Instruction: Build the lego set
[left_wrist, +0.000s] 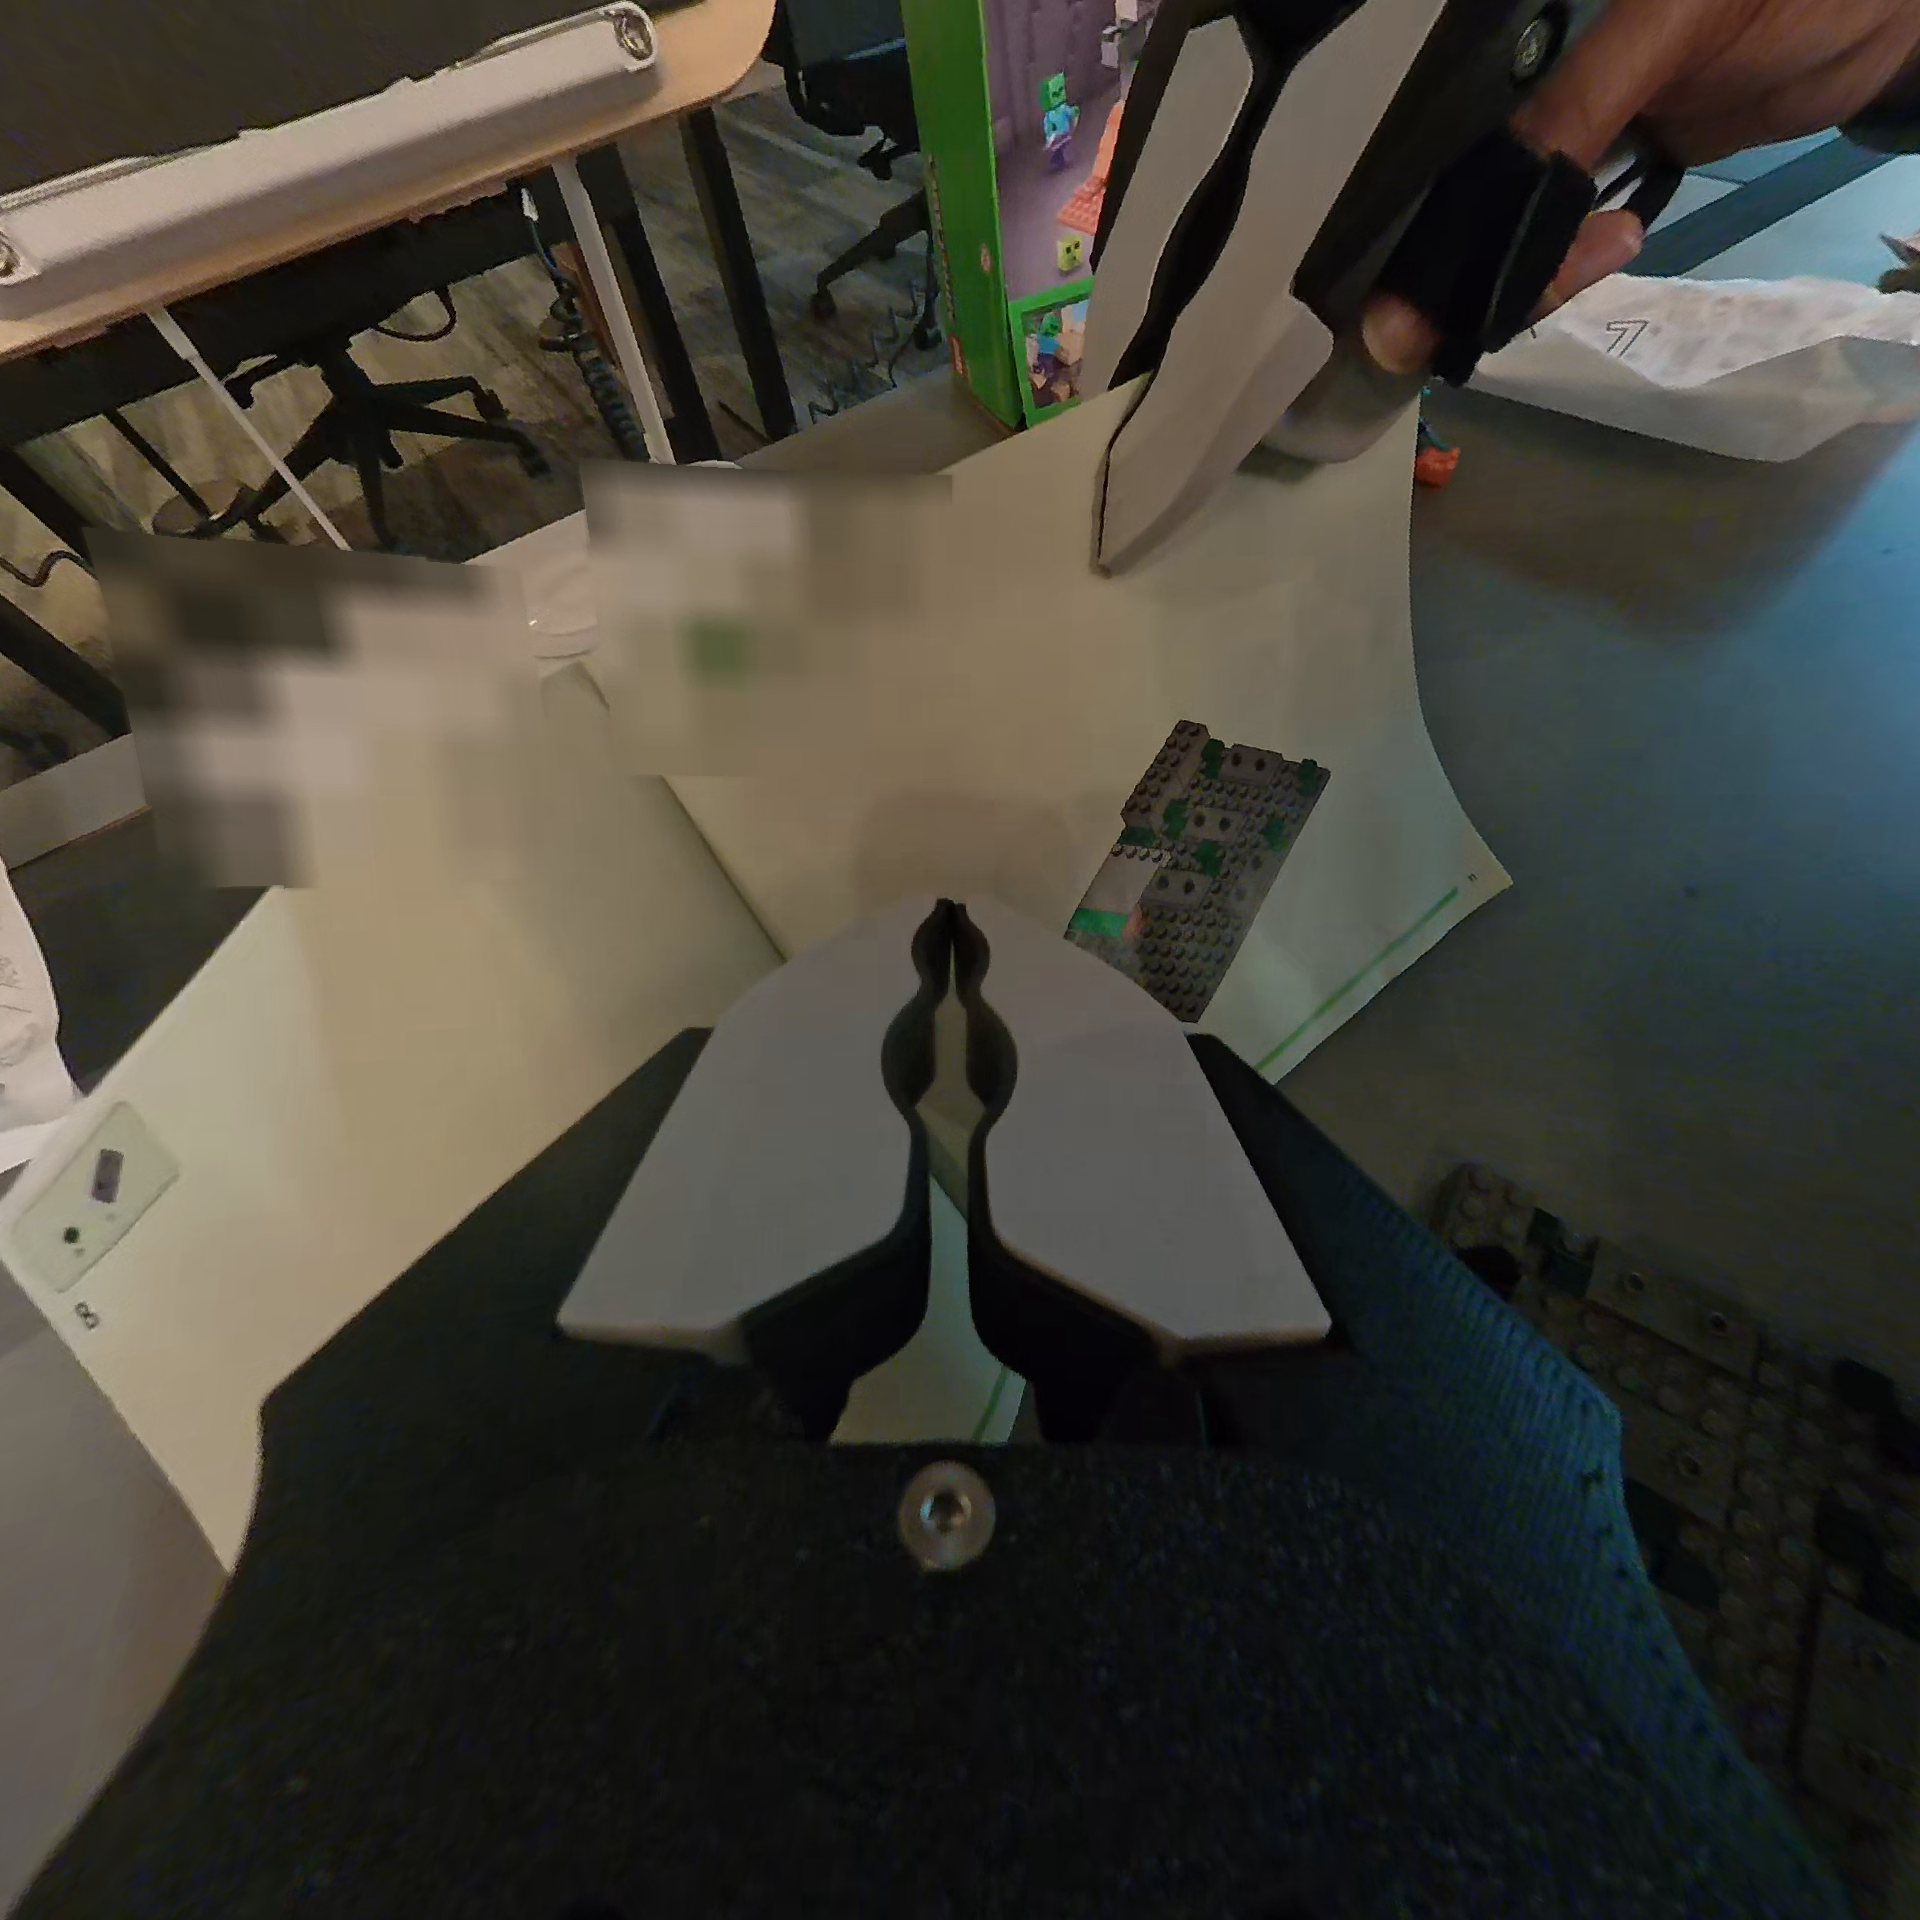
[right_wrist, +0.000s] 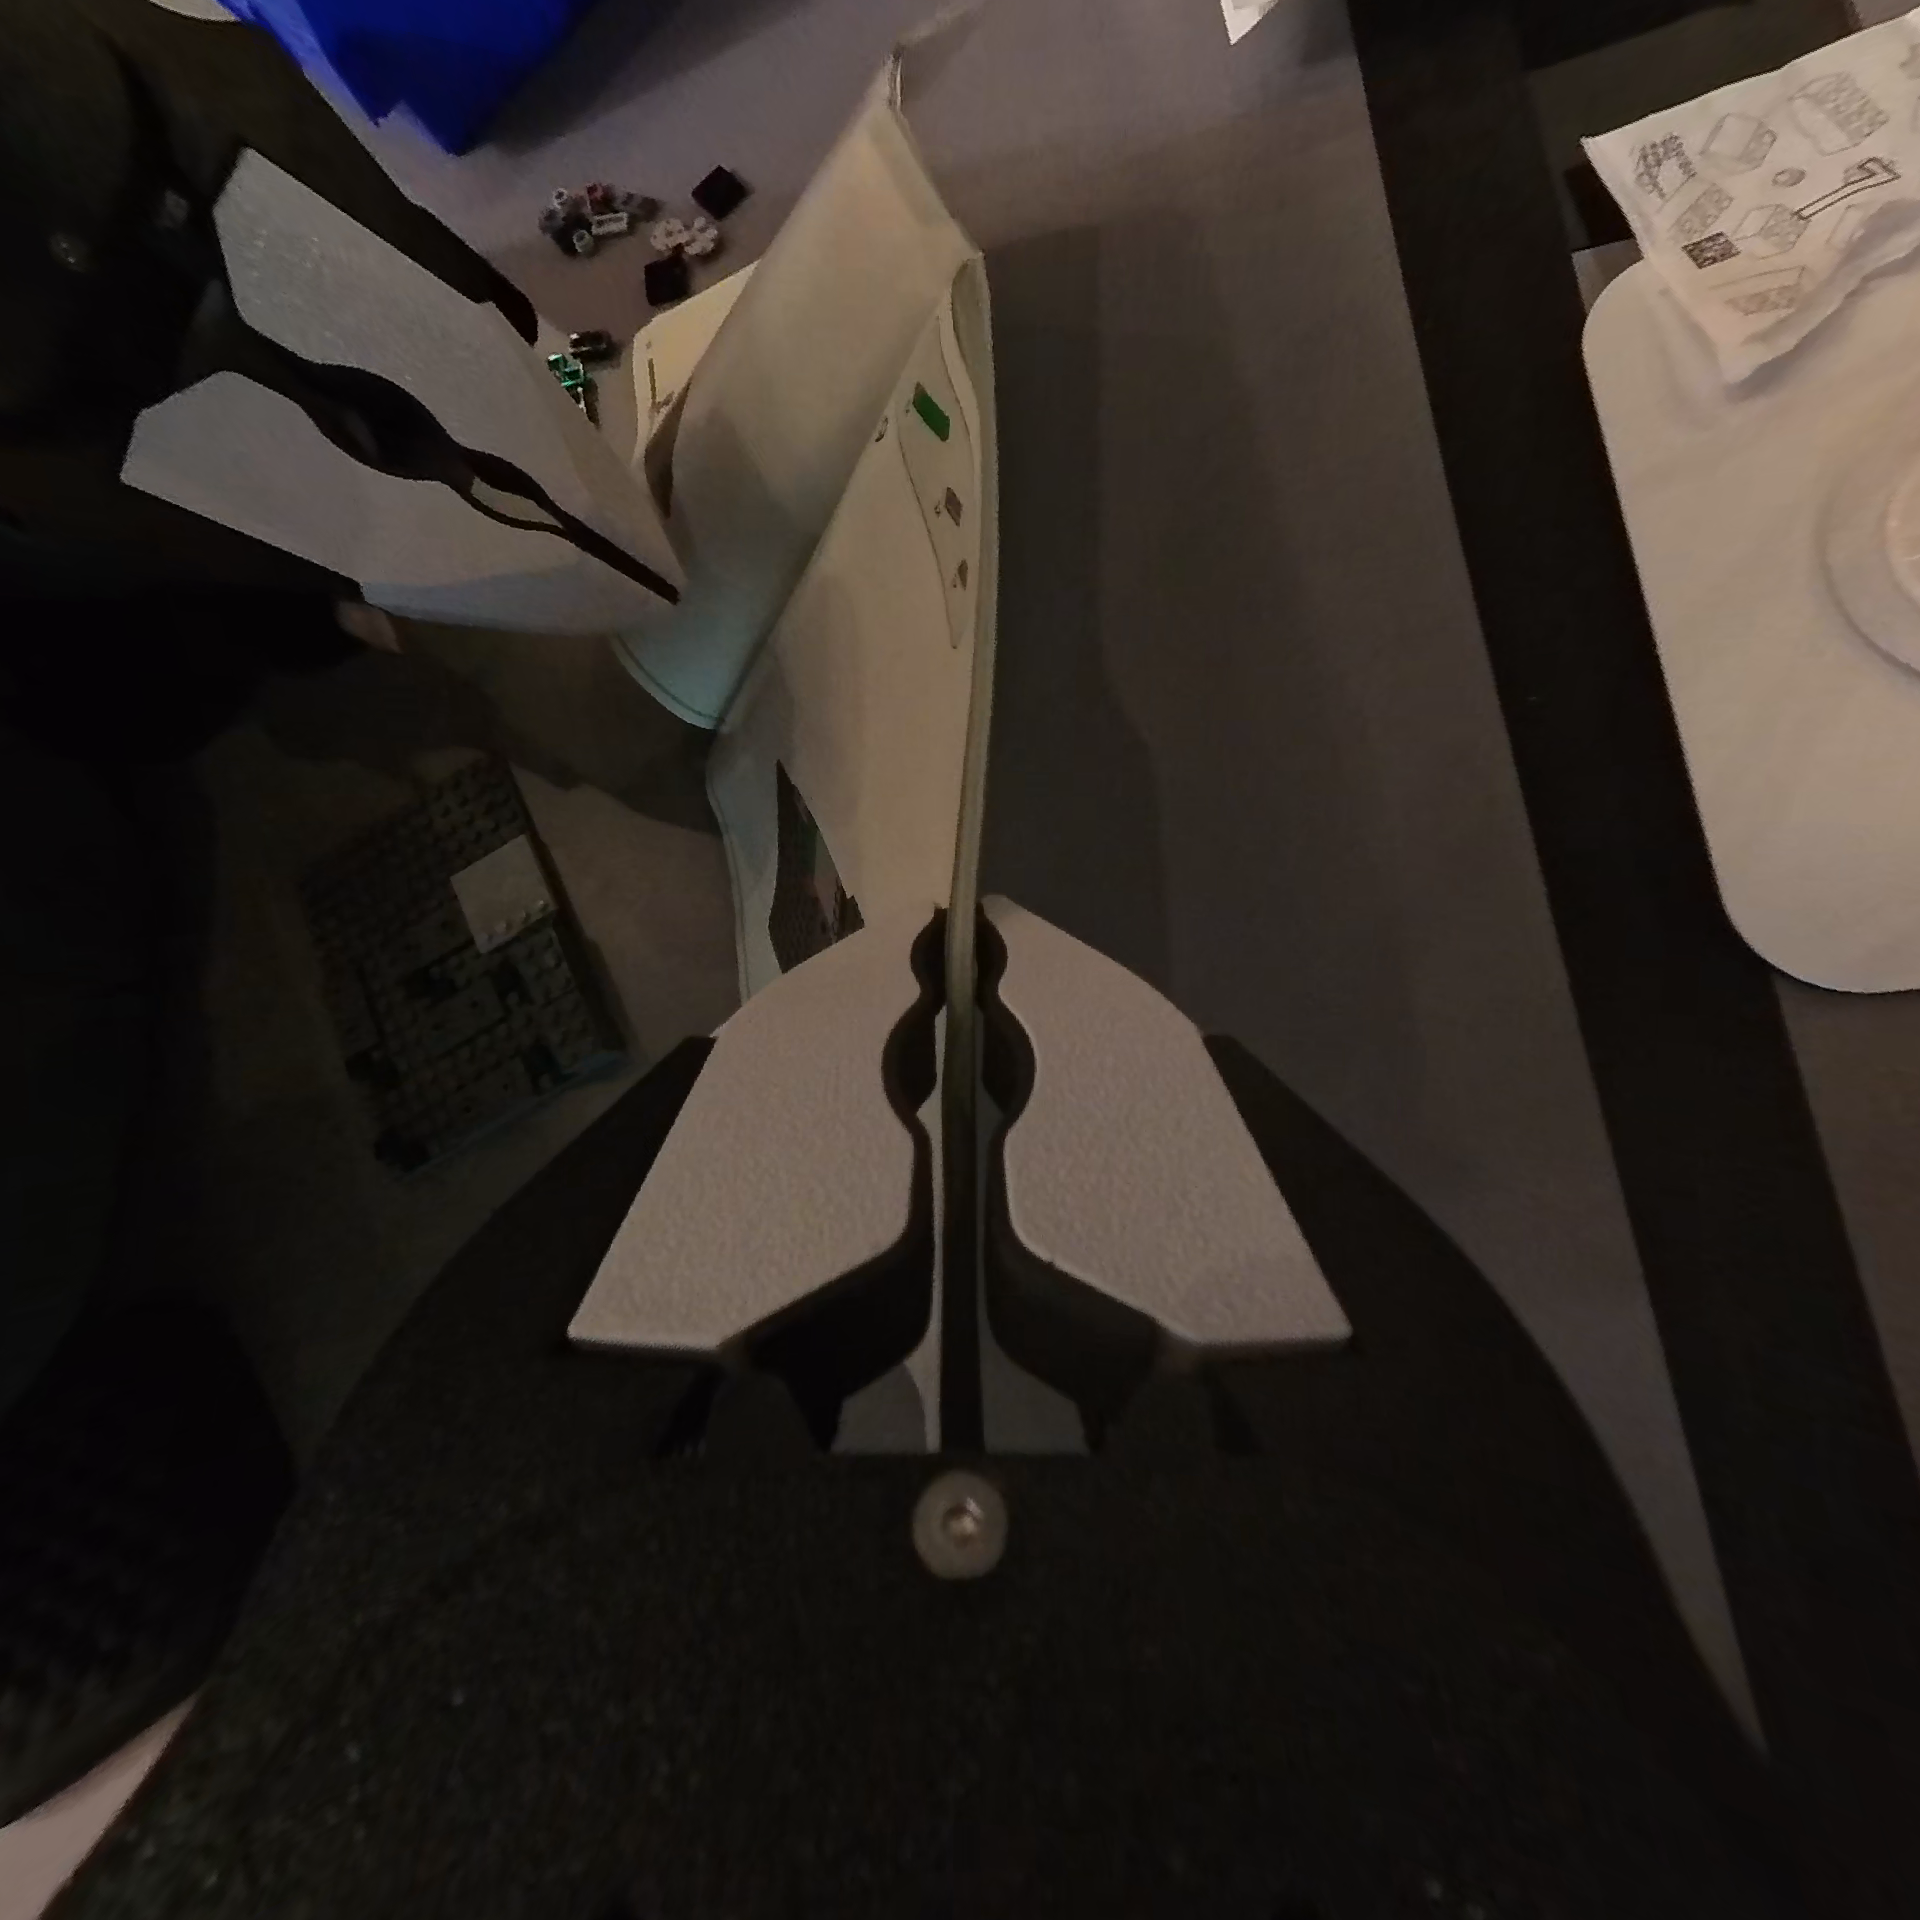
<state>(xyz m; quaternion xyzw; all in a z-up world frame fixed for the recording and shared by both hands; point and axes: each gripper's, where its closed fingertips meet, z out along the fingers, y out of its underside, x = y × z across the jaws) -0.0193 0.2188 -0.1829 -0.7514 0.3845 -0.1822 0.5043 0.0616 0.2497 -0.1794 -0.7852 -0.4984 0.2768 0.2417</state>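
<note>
The instruction booklet (left_wrist: 1143, 665) lies open on the grey table, with one page lifted and curved. My left gripper (left_wrist: 948, 914) is shut on the near edge of that page. My right gripper (right_wrist: 961, 920) is shut on the same page, which runs edge-on between its fingers; it also shows in the left wrist view (left_wrist: 1107, 551), pinching the page's far edge. The page (right_wrist: 894, 623) carries a picture of the build (left_wrist: 1205, 862). The grey studded lego build (left_wrist: 1683, 1434) lies flat on the table to the right of my left gripper, and it shows in the right wrist view (right_wrist: 457, 966).
A green lego box (left_wrist: 977, 208) stands behind the booklet. A crumpled paper bag (left_wrist: 1714, 353) lies far right. Several loose small pieces (right_wrist: 623, 229) lie past the booklet. A white tray (right_wrist: 1766, 727) and a dark bar (right_wrist: 1538, 623) are to the right. A desk and chairs stand beyond the table edge. My right fingertips sit around 10 cm from my left ones.
</note>
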